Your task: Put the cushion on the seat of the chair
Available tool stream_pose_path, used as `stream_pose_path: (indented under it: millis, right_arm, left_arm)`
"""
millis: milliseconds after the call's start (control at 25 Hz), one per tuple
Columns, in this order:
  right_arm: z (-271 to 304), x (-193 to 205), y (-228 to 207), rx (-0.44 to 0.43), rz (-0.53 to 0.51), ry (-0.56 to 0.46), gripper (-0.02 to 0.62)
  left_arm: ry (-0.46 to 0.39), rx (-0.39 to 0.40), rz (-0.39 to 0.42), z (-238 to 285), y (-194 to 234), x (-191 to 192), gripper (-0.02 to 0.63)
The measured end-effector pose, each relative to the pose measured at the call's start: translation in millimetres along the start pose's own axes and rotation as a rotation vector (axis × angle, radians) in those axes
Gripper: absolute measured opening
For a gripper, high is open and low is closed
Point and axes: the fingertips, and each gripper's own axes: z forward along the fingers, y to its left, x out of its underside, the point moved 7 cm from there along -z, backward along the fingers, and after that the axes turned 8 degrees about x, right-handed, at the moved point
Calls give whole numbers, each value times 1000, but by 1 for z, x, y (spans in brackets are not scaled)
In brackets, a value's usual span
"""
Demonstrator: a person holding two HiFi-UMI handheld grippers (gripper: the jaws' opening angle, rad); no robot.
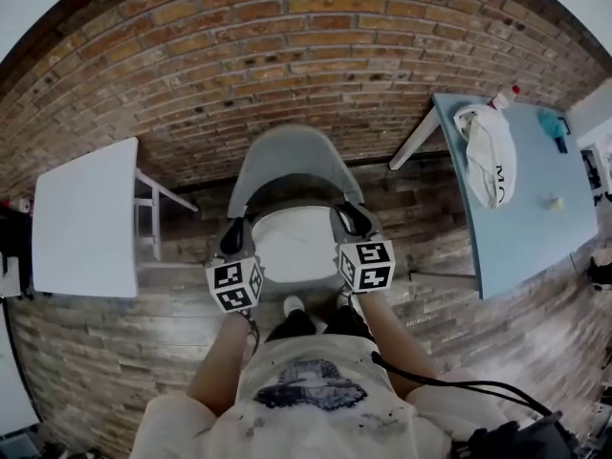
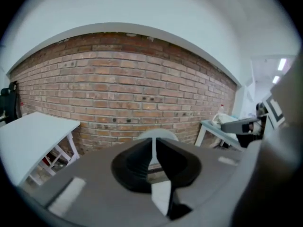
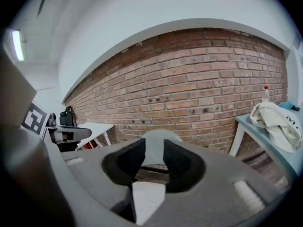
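Item: white cushion (image 1: pixel 296 245), oval and padded. Judged light, soft and yielding, so it will likely sag or fold if you lift it by one edge only. It is not fragile, and its fabric cover is unlikely to slip. Location: it appears to lie on the seat of the grey chair (image 1: pixel 287 156), between your two grippers and lower than both, in front of the backrest. Best hold, should it need straightening: pinch opposite side edges, one per gripper, deep enough that the padding compresses between the pads. Your left gripper (image 1: pixel 233 237) is at the cushion's left edge, jaws all but closed, a sliver of backrest showing through, nothing pinched. Your right gripper (image 1: pixel 353 222) is at the right edge, jaws partly parted, backrest visible in the gap, nothing held. Whether either brushes the cushion cannot be told.
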Motion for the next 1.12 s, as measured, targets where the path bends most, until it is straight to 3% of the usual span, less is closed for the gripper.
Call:
stream_pose_path:
  millis: [160, 280, 520, 1120]
  right_arm:
    - [-18, -32, 3, -24, -9, -52, 111]
    - [-27, -55, 7, -26, -23, -103, 50]
    - [-42, -89, 12, -63, -58, -176, 1]
    - [-44, -95, 12, -101, -91, -180, -2]
  left_arm:
    - [-47, 42, 12, -9, -22, -30, 6]
    - [-82, 63, 35, -12, -33, -52, -3]
    - [-133, 106, 64, -16, -54, -83, -9]
    - [-151, 131, 61, -9, -65, -94, -9]
